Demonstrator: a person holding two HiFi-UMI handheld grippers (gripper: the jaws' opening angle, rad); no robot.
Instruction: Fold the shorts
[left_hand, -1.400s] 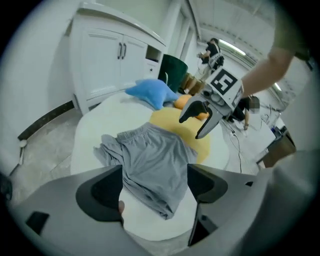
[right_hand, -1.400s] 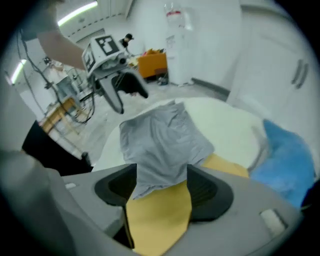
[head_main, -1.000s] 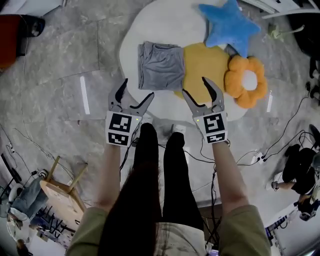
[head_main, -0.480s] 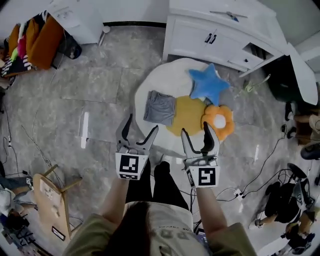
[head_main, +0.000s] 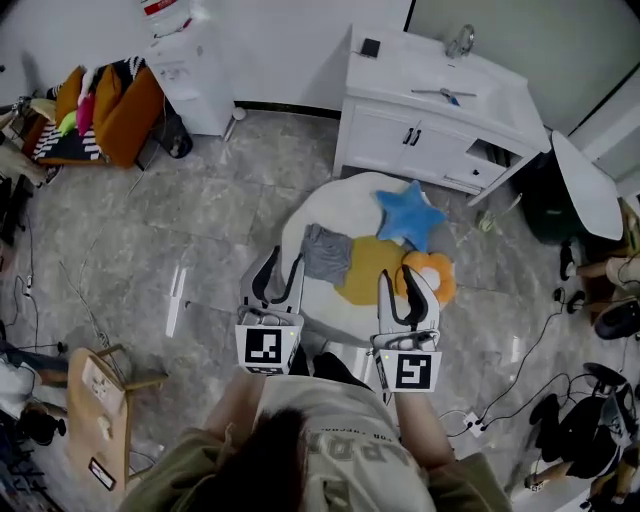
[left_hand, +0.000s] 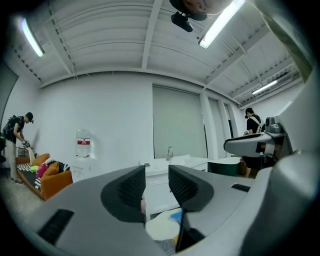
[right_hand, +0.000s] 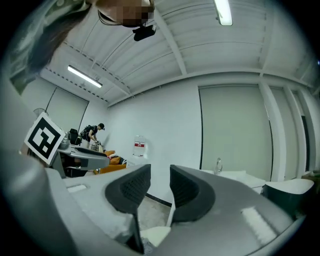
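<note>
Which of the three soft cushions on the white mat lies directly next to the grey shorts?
The round yellow cushion; the blue star and orange flower lie beyond it, away from the shorts.

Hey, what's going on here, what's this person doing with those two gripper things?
A person stands over a white round mat on the floor, with the left gripper and right gripper held out level. Neither touches anything. Both sets of jaws have just been closing, and nothing is between them. The gray shorts lie on the mat as a compact rectangle, apparently already folded, beside a yellow cushion, a blue star pillow and an orange flower pillow.
</note>
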